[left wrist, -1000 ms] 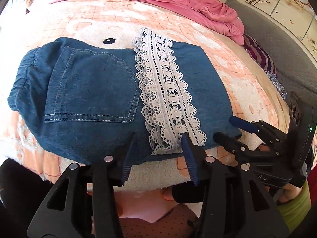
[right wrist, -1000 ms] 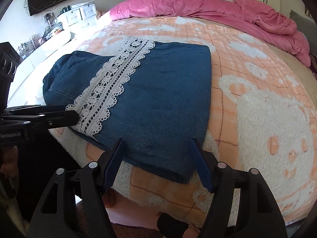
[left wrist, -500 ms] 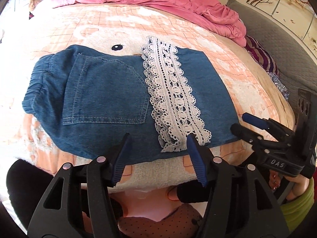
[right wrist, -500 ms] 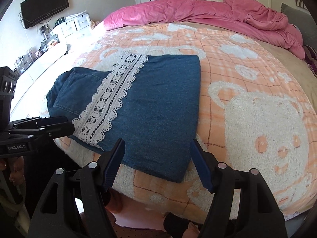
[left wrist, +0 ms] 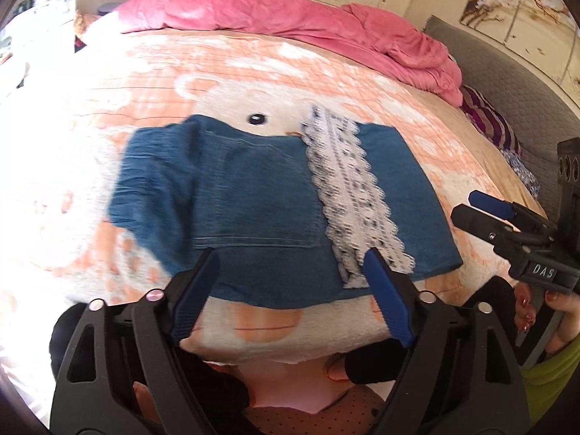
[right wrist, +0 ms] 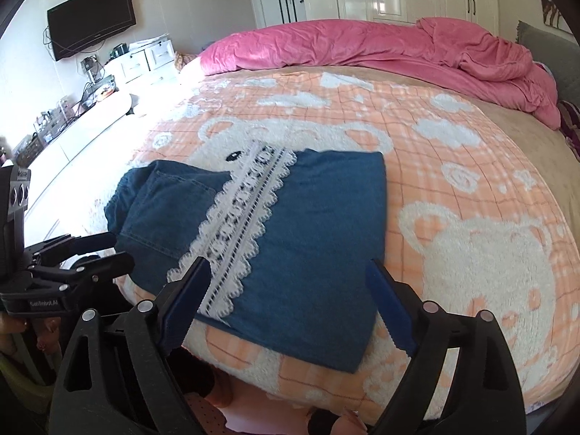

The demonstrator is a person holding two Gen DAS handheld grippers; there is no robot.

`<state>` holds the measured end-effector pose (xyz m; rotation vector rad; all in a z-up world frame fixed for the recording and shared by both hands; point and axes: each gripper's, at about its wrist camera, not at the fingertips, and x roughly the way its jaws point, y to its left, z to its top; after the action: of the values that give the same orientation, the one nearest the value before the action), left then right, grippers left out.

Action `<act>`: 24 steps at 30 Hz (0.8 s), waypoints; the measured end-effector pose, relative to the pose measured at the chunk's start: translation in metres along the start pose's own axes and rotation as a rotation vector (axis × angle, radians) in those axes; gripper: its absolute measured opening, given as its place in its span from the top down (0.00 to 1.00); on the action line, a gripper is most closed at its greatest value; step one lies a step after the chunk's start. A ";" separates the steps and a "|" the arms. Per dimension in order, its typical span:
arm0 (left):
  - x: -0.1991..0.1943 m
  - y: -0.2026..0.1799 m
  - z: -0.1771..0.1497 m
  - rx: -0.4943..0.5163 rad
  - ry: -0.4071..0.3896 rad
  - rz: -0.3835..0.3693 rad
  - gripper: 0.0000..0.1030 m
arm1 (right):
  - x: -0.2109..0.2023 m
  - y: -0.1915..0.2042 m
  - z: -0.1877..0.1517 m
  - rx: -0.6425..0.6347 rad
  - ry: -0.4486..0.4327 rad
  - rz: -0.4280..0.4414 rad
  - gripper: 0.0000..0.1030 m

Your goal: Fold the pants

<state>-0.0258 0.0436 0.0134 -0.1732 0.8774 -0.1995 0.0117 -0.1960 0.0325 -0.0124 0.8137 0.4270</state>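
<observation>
Folded blue denim pants (left wrist: 253, 199) with a white lace band (left wrist: 348, 188) lie flat near the bed's front edge. In the right wrist view the same pants (right wrist: 319, 224) show the lace strip (right wrist: 243, 232) running diagonally. My left gripper (left wrist: 290, 282) hovers above the pants' near edge, its jaws opening wide with nothing between them. My right gripper (right wrist: 286, 290) hangs over the pants' near right corner, its jaws also opening, and holds nothing. Each gripper shows at the side of the other's view.
The pants rest on a peach bear-print blanket (right wrist: 471, 217). A crumpled pink duvet (right wrist: 362, 43) lies across the far side of the bed. A TV (right wrist: 90, 14) and white drawers (right wrist: 145, 61) stand at the left wall. A grey headboard (left wrist: 525, 83) runs along the right.
Both grippers have pulled back and risen from the pants' near edge, and their jaws have spread wider. The pants stay folded in place.
</observation>
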 end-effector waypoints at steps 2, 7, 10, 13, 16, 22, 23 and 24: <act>-0.004 0.010 0.001 -0.013 -0.012 0.017 0.20 | 0.005 0.011 0.011 -0.027 -0.003 0.006 0.14; -0.006 0.042 0.006 -0.073 -0.032 0.059 0.15 | 0.021 0.036 0.036 -0.082 0.001 0.064 0.14; -0.004 0.060 0.005 -0.107 -0.030 0.083 0.15 | 0.034 0.052 0.052 -0.108 0.012 0.101 0.14; 0.002 0.076 0.003 -0.166 -0.031 0.079 0.15 | 0.045 0.069 0.068 -0.159 0.021 0.123 0.14; 0.007 0.091 -0.001 -0.250 -0.045 0.085 0.15 | 0.061 0.081 0.085 -0.178 0.043 0.172 0.14; 0.013 0.097 -0.006 -0.324 -0.055 -0.023 0.27 | 0.096 0.098 0.111 -0.163 0.125 0.279 0.14; 0.015 0.095 -0.006 -0.330 -0.058 -0.035 0.33 | 0.100 0.101 0.112 -0.165 0.136 0.292 0.14; 0.016 0.094 -0.007 -0.331 -0.060 -0.043 0.36 | 0.106 0.107 0.115 -0.171 0.155 0.311 0.14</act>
<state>-0.0118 0.1300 -0.0247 -0.5043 0.8433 -0.0867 0.1165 -0.0401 0.0531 -0.0794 0.9336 0.7959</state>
